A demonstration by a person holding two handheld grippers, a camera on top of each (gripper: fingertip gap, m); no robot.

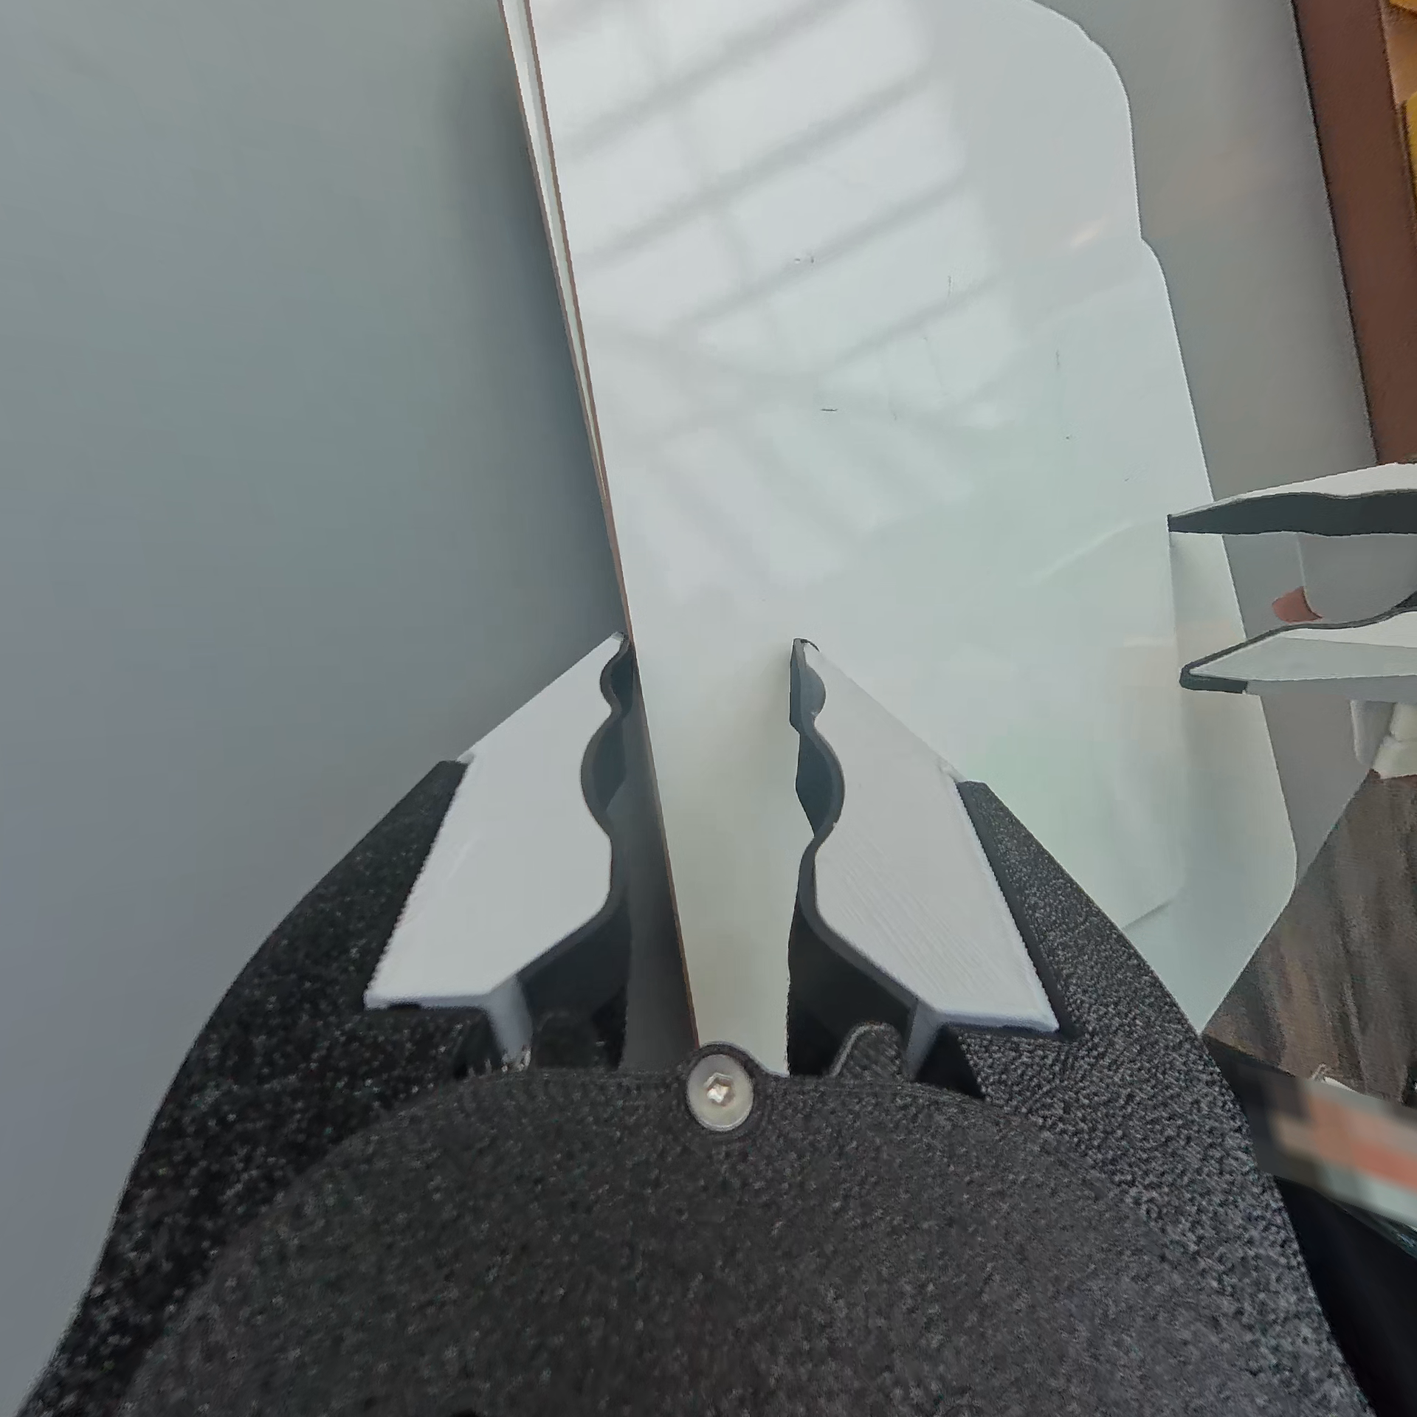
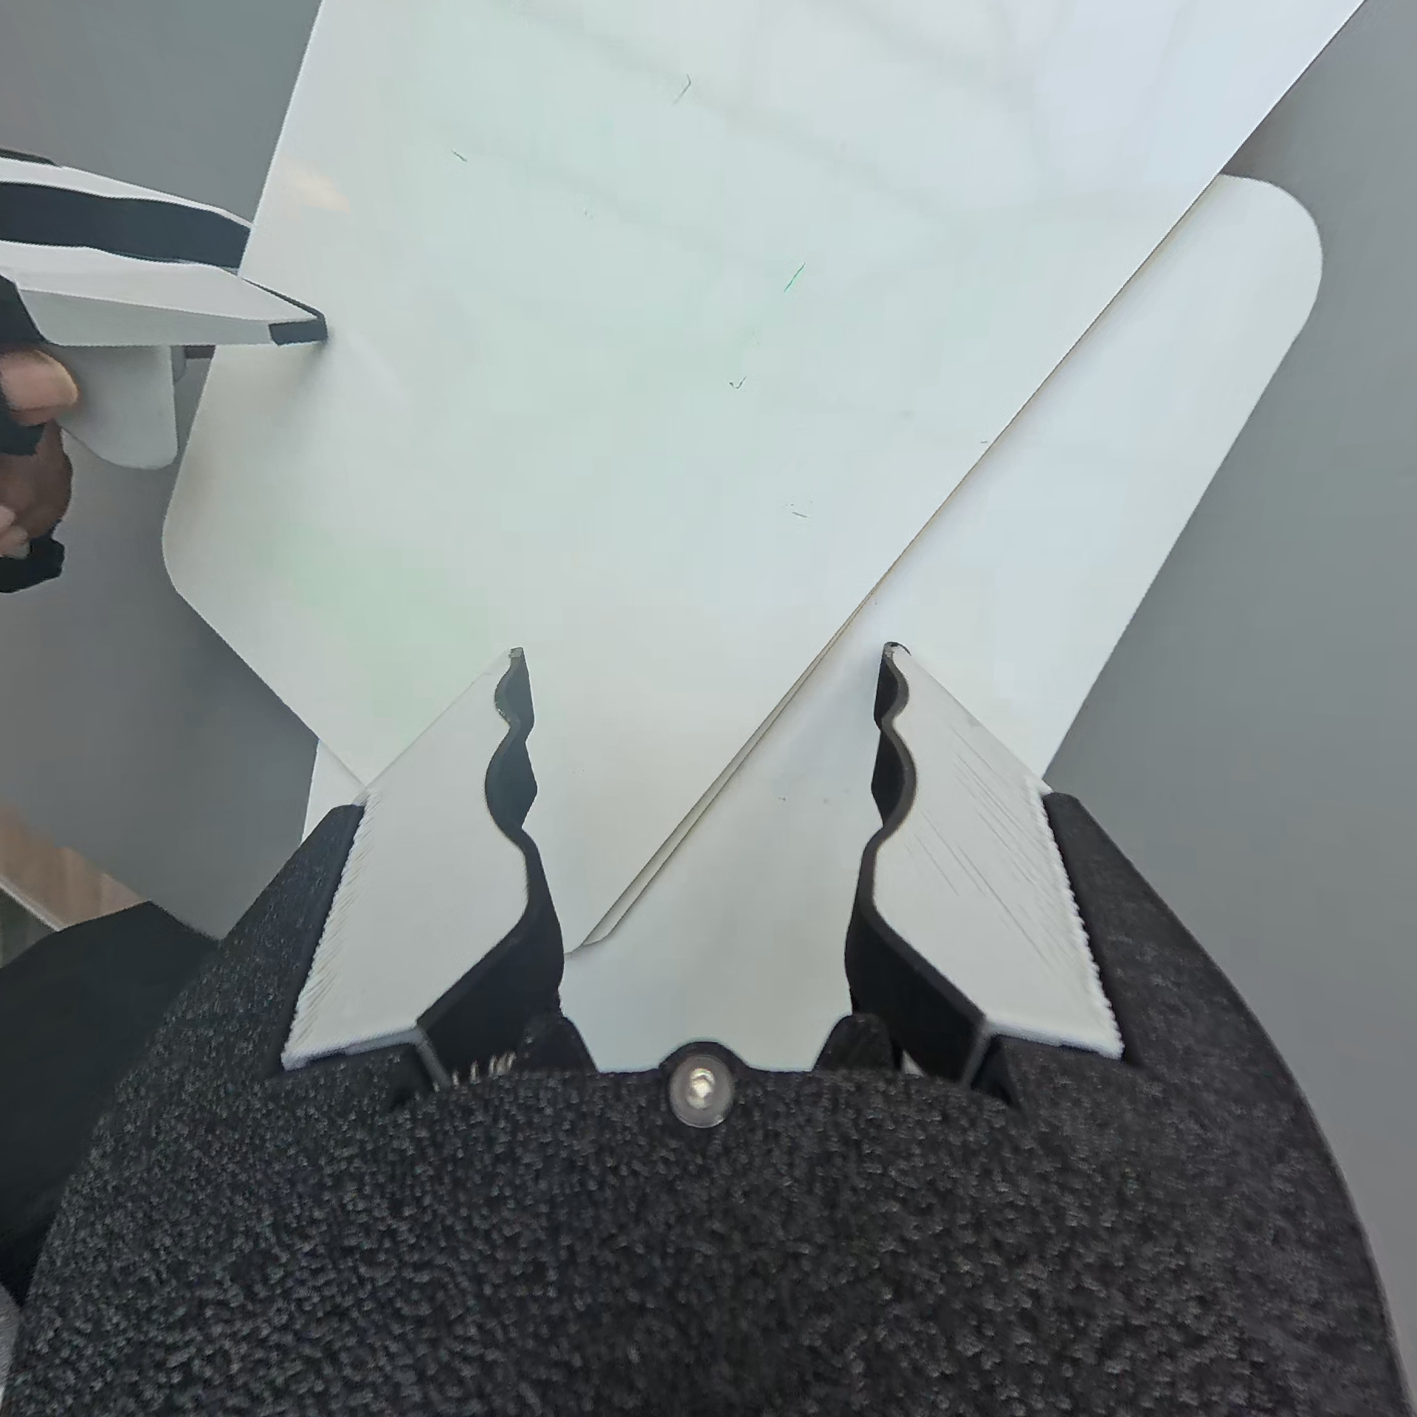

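Note:
Two white boards with rounded corners lie overlapped on a grey table (image 1: 268, 383). The upper board (image 1: 843, 383) lies askew over the lower board (image 1: 1242, 782). My left gripper (image 1: 709, 663) is open and straddles the upper board's left edge. Its left fingertip touches that edge and its right finger is over the board face. My right gripper (image 2: 701, 652) is open and empty. It hovers where the edge of the upper board (image 2: 613, 383) crosses the lower board (image 2: 1112, 498). The left gripper (image 2: 276, 280) also shows in the right wrist view, and the right gripper (image 1: 1179, 600) in the left wrist view.
The grey table (image 2: 1303, 537) shows bare on both sides of the boards. A brown wooden frame (image 1: 1349, 230) runs along the far right. A dark wood-grain floor (image 1: 1303, 958) lies beyond the table edge. A person's hand (image 2: 38, 445) holds the left gripper.

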